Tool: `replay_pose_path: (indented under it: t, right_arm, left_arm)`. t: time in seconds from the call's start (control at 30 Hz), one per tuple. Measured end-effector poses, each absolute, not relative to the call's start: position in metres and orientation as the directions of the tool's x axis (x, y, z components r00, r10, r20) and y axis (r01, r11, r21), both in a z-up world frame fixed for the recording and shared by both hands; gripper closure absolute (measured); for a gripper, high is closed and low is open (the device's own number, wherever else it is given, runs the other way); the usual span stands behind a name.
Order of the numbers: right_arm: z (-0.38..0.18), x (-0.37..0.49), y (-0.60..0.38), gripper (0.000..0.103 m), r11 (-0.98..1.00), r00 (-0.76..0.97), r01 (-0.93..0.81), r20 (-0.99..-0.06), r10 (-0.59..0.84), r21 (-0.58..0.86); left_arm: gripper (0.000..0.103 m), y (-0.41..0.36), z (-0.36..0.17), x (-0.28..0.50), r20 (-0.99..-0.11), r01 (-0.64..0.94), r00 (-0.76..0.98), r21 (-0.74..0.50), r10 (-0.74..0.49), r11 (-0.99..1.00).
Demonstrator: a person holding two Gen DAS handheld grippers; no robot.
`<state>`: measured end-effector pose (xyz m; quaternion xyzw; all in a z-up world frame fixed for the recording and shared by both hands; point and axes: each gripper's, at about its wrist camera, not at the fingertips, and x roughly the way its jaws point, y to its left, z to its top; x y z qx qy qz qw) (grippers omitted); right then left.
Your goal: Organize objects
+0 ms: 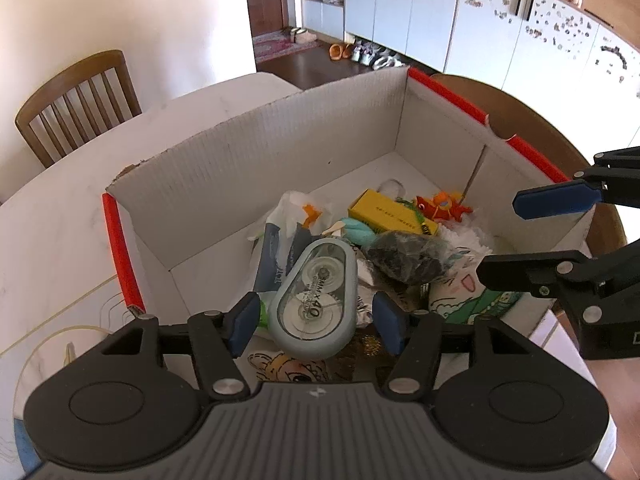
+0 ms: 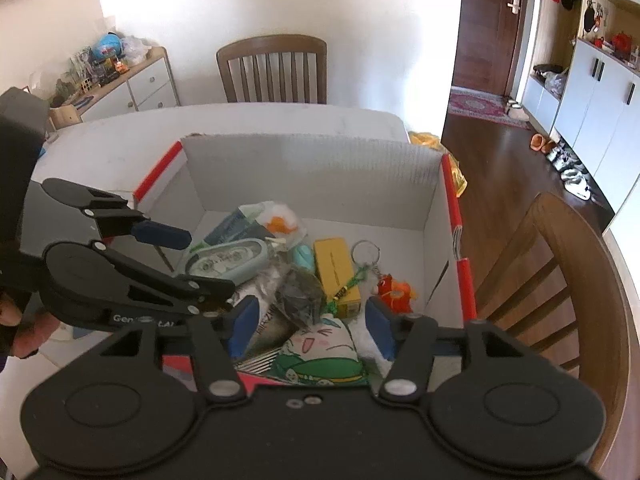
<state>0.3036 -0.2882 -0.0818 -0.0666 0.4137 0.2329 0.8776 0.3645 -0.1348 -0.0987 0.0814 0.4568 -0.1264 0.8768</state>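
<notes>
A white cardboard box (image 1: 280, 152) (image 2: 312, 176) with red edges holds a pile of small items. On top lies a grey-blue correction tape dispenser (image 1: 316, 304) (image 2: 224, 260). My left gripper (image 1: 316, 324) (image 2: 210, 261) is open with the dispenser between its blue pads, a small gap showing on each side. My right gripper (image 2: 310, 330) (image 1: 500, 238) is open over a cartoon-print pouch (image 2: 320, 352) (image 1: 468, 292) and grips nothing. A dark crumpled bag (image 2: 300, 296) (image 1: 404, 256), a yellow carton (image 2: 334, 268) (image 1: 384, 212) and an orange fish keyring (image 2: 394, 288) (image 1: 440, 206) lie beyond.
The box stands on a white table (image 1: 60, 220) (image 2: 100, 136). Wooden chairs stand at the far side (image 2: 272, 68) (image 1: 76, 96) and close on the right (image 2: 560, 280). A hand (image 2: 24, 336) shows behind the left gripper. The far half of the box floor is bare.
</notes>
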Motion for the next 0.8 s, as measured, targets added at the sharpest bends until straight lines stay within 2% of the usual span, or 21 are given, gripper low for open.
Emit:
replay_pose_path:
  t: [0.4, 0.57, 0.67, 0.8]
  right_arm:
    - [-0.055, 0.278, -0.277, 0.041, 0.873, 0.589, -0.484, -0.716, 0.375, 0.060]
    - [-0.044, 0.265, -0.270, 0.040, 0.873, 0.605, -0.484, -0.700, 0.380, 0.056]
    - [-0.037, 0.256, -0.265, 0.035, 0.878, 0.620, -0.476, -0.687, 0.379, 0.054]
    - [-0.027, 0.245, -0.260, 0.033, 0.884, 0.639, -0.464, -0.669, 0.379, 0.058]
  left_arm:
    - [0.041, -0.126, -0.073, 0.338, -0.778, 0.287, 0.598, -0.017, -0.193, 0.958]
    - [0.037, -0.115, -0.057, 0.324, -0.748, 0.282, 0.630, -0.030, -0.209, 0.959]
    - [0.037, -0.106, -0.048, 0.318, -0.731, 0.281, 0.646, -0.042, -0.221, 0.959]
    - [0.036, -0.094, -0.037, 0.306, -0.707, 0.283, 0.666, -0.057, -0.238, 0.958]
